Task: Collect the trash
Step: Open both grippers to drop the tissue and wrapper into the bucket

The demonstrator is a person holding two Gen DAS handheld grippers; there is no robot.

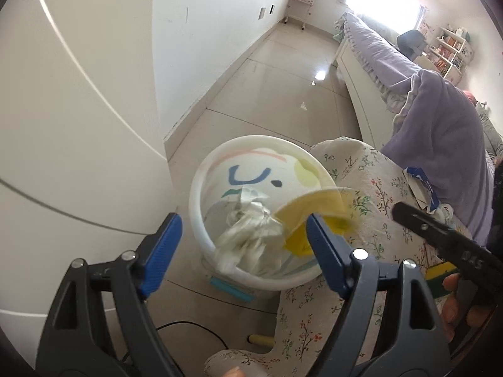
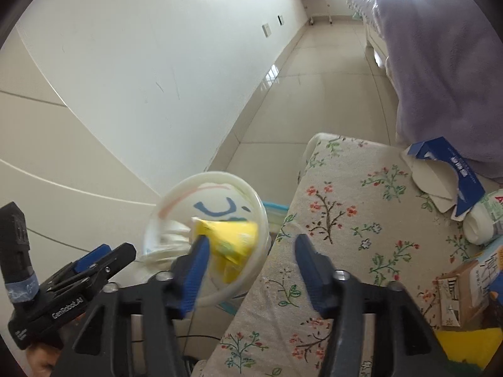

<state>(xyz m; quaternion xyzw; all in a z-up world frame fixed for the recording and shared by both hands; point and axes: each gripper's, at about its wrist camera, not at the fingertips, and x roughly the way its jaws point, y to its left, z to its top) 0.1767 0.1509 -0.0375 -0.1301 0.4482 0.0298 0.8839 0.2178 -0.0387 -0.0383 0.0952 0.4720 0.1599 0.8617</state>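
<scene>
Both hand-held grippers point(image 1: 243, 245) point(image 2: 248, 264) wide-jawed, angled down over bin point(image 1: 201, 220).

You can read "GenRobot.AI" in white on the black body of the left gripper point(image 2: 94, 259), right wrist view. Left wrist view: embossed digits on the right gripper's black arm point(image 1: 471, 262), roughly "045", unsure. The torn blue carton point(image 2: 452, 176) carries white print, too small to read. The white bin point(image 1: 251, 207) shows only a drawn face.

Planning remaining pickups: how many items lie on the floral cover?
4: torn blue box, white packet beside it, printed carton at right edge, yellow piece below it; more may be hidden.
</scene>
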